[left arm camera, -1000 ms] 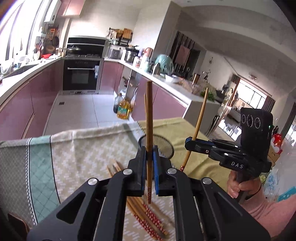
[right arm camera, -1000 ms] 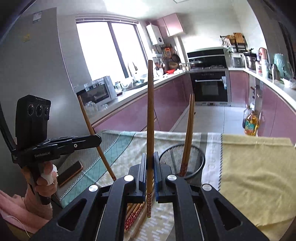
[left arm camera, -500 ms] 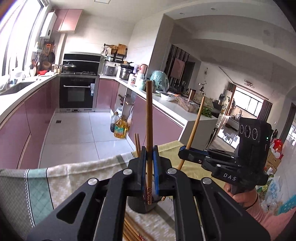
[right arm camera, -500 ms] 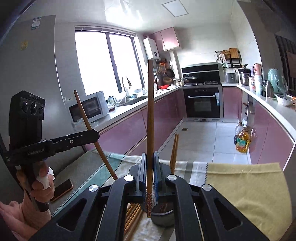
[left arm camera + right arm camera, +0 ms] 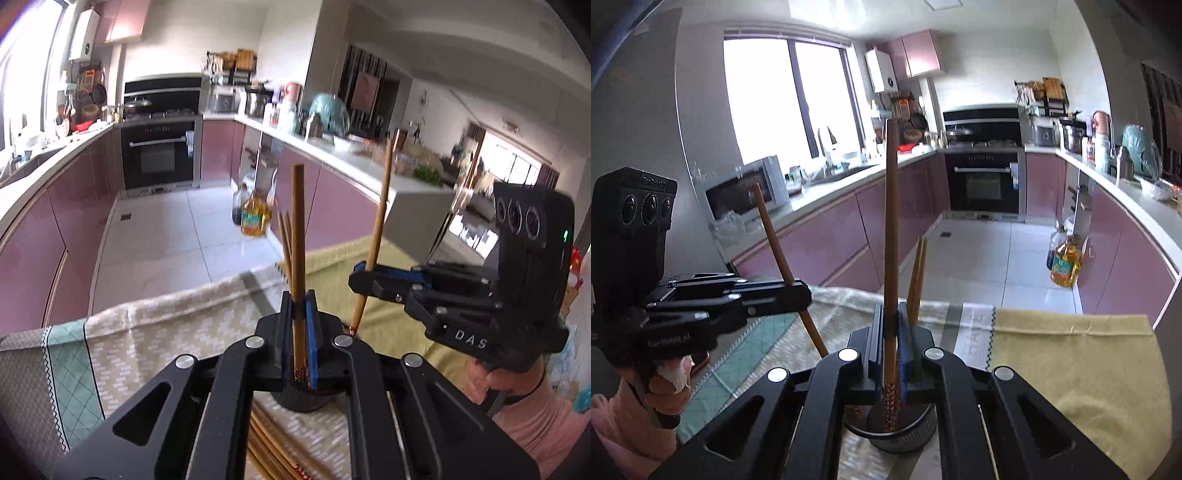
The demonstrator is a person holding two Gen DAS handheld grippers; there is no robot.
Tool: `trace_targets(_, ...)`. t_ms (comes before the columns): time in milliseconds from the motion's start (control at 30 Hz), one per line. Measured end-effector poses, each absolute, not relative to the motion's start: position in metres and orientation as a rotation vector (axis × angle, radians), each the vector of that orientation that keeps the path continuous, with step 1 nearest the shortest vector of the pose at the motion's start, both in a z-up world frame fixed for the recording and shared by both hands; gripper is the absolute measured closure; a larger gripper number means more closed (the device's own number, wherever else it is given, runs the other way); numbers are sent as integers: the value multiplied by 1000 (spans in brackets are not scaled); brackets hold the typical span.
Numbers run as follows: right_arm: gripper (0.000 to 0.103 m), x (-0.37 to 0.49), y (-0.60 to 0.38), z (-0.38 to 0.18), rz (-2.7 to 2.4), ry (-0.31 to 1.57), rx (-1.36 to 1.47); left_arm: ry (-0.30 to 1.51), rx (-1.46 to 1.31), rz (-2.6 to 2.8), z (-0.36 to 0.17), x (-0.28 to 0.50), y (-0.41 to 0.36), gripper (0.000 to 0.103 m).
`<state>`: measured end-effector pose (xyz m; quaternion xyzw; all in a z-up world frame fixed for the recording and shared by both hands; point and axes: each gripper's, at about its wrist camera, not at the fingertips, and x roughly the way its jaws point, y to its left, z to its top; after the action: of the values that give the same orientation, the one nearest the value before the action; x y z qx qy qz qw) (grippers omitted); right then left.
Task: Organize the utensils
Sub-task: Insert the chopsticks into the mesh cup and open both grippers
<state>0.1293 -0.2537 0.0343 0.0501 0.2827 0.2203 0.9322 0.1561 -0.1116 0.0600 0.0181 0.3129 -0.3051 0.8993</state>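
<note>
At the left side, the left gripper (image 5: pixel 803 295) is held by a hand (image 5: pixel 646 402) with a pink sleeve, and its jaws are pressed together on one brown chopstick (image 5: pixel 786 269), which leans with its top away to the left. In the left wrist view the same chopstick (image 5: pixel 298 258) stands almost upright between the blue pads, and its patterned lower end hangs just above the dark mesh holder (image 5: pixel 303 400). Under it the table is covered by a beige patterned cloth (image 5: pixel 166 332) with a green band at the left. A bundle of loose chopsticks (image 5: pixel 266 450) lies flat on this cloth, near the foot of the holder. Two chopsticks (image 5: pixel 916 277) already stand in the holder, tilted a little, with their tops together. More to the right, the right gripper (image 5: pixel 890 339) pinches a second chopstick (image 5: pixel 891 240), which is also almost upright, and its red patterned tip is low inside the round mesh holder (image 5: pixel 905 439). In the left wrist view this right gripper (image 5: pixel 364 277) comes in from the right side, carried by a hand (image 5: pixel 491 384). Right of the holder a yellow cloth (image 5: pixel 1078 369) covers the table. Behind the table, on the kitchen floor, stands a bottle of yellow oil (image 5: pixel 1063 266).
</note>
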Motion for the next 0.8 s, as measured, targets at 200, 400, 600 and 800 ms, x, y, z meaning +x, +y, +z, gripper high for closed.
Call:
trace_targets(200,97,140,-247,16,458,683,91,714,69,-645,36,167,-117,96)
trace_targets(400,97,155,-245,1,463,775,97,742,78,-654,29,179,-120,96)
trace_targets(600,96,163,-249,-8,455,803,117,762,78,-636,24,194,-126,95)
trace_targets(800,96,168,-248,-9,444,802,127,787,77,-620,16,206,-134,95)
